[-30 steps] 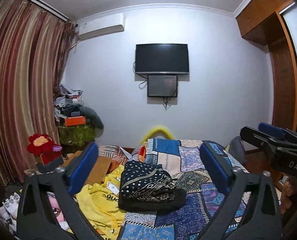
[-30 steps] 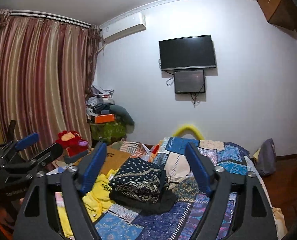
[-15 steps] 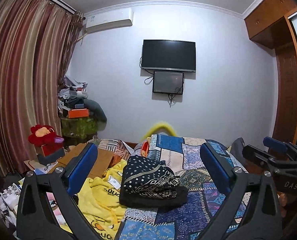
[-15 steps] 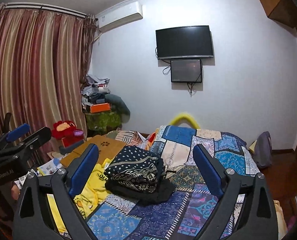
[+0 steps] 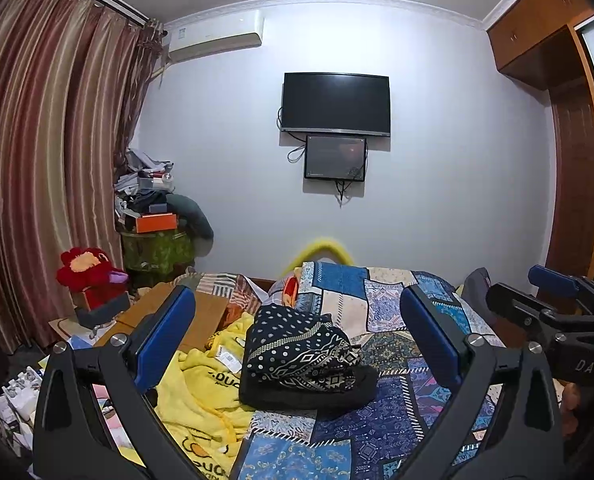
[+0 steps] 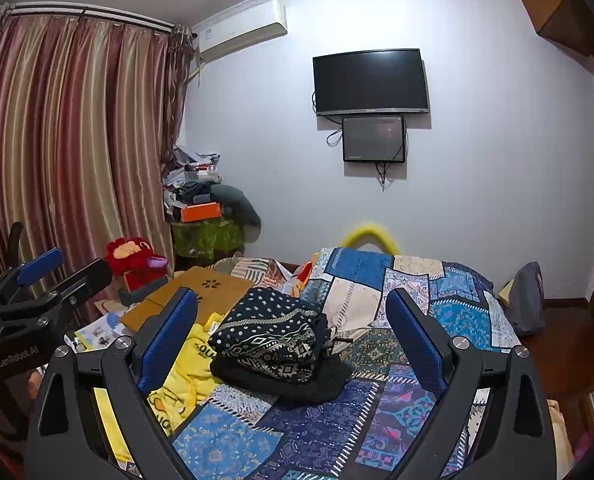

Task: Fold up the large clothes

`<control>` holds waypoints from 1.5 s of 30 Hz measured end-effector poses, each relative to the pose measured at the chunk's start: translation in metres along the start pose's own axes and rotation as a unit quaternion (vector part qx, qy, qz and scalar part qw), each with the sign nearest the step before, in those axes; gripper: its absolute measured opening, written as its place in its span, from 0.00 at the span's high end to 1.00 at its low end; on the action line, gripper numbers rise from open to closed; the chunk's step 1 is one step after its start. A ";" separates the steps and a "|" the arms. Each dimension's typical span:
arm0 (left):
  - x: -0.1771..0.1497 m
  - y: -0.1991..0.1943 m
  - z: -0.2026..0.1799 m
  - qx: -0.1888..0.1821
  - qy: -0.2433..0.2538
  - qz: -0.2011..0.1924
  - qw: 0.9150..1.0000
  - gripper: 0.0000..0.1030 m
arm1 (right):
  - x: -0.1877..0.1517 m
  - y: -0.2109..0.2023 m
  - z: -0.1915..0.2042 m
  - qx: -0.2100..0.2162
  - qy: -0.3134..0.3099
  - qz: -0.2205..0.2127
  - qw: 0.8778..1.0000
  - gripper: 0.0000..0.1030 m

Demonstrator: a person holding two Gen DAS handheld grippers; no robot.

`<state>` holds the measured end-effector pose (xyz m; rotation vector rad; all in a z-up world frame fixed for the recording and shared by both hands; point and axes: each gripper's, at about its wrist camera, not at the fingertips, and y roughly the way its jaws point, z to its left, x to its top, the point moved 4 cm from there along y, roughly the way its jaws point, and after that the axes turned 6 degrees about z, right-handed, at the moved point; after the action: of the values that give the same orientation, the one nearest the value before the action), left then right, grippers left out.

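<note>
Patchwork bedspread (image 5: 401, 420) bears a folded, dotted, geometric-patterned black garment (image 5: 297, 344)

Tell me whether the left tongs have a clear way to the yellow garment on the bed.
Probably yes. The left tongs stand open and empty above the bed, and the yellow garment lies uncovered just beside the folded dark pile, with nothing between.

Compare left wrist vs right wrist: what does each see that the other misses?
Left wrist only: the right gripper at the frame's right edge, and the wooden wardrobe. Right wrist only: the left gripper at the frame's left edge, and the grey bag on the floor past the bed. Both: the folded patterned garment, yellow garment, patchwork bedspread, TV, curtain.
</note>
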<state>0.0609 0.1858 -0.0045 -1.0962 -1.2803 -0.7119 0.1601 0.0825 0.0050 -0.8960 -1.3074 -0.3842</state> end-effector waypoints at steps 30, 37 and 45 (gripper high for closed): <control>-0.001 0.005 -0.011 -0.020 0.006 0.014 1.000 0.00 | -0.001 -0.005 -0.012 -0.007 0.016 0.001 1.000 0.09; -0.002 0.008 -0.013 -0.026 0.008 0.022 0.999 0.00 | 0.000 -0.006 -0.014 -0.009 0.023 -0.002 1.000 0.08; -0.004 0.009 -0.014 -0.031 0.007 0.025 0.999 0.00 | 0.001 -0.004 -0.016 -0.009 0.025 -0.002 1.000 0.08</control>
<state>0.0732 0.1754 -0.0091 -1.1667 -1.2232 -0.7243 0.1683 0.0681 0.0073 -0.8938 -1.2612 -0.4198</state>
